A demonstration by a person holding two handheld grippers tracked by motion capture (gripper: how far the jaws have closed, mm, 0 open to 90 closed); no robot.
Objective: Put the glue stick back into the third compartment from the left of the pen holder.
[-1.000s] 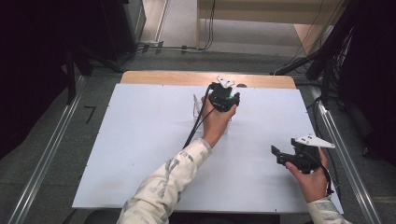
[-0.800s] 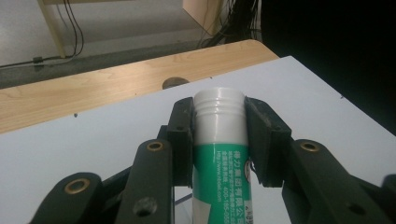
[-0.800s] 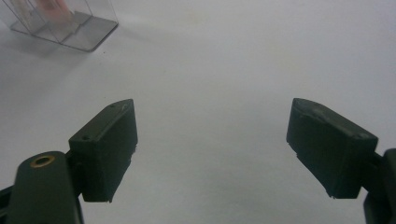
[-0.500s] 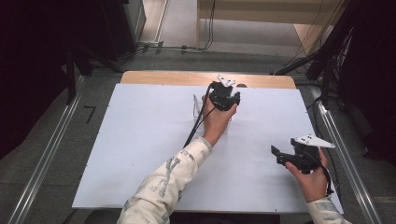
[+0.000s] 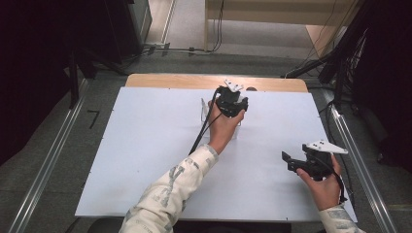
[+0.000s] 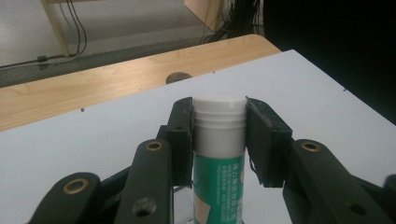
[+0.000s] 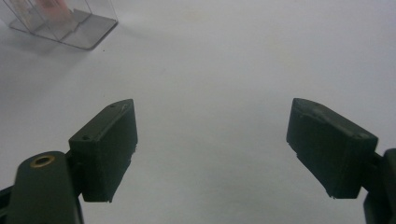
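My left claw (image 6: 219, 140) grips the white-capped tube (image 6: 219, 154) upright over the clear holder (image 7: 60, 21); I should lower it straight, right claw (image 7: 212, 149) open.

High view: fixed overhead, near side of the white board (image 5: 145, 160), facing forward and down — whole board in frame. Left gripper view: close-up above the board's far end, aimed at its wooden far edge (image 6: 93, 88). Right gripper view: low over the board, angled down, close. Shared — board surface, and the clear holder (image 7: 65, 23) near its middle.
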